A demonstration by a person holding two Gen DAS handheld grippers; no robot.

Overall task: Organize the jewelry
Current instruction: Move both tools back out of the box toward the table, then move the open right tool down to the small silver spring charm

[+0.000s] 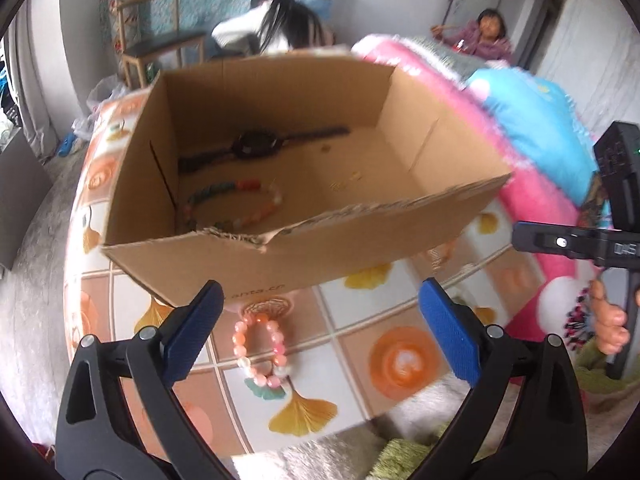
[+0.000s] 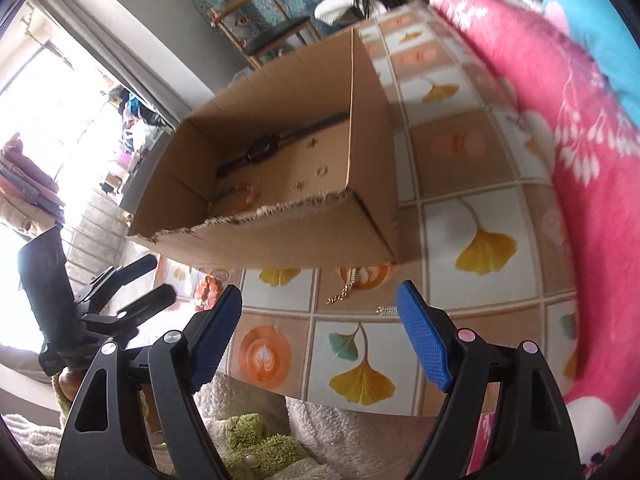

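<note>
An open cardboard box stands on the tiled-pattern table. Inside it lie a black watch, a multicoloured bead bracelet and small gold pieces. A pink bead bracelet lies on the table in front of the box, just below and between the blue pads of my left gripper, which is open and holds nothing. In the right wrist view a gold chain lies by the box's near wall, just beyond my open, unloaded right gripper. A small silvery piece lies beside it.
A pink floral blanket and a blue pillow border the table's right side. Fluffy white and green fabric lies at the near edge. A wooden chair and two people are at the back. The left gripper shows left of the box.
</note>
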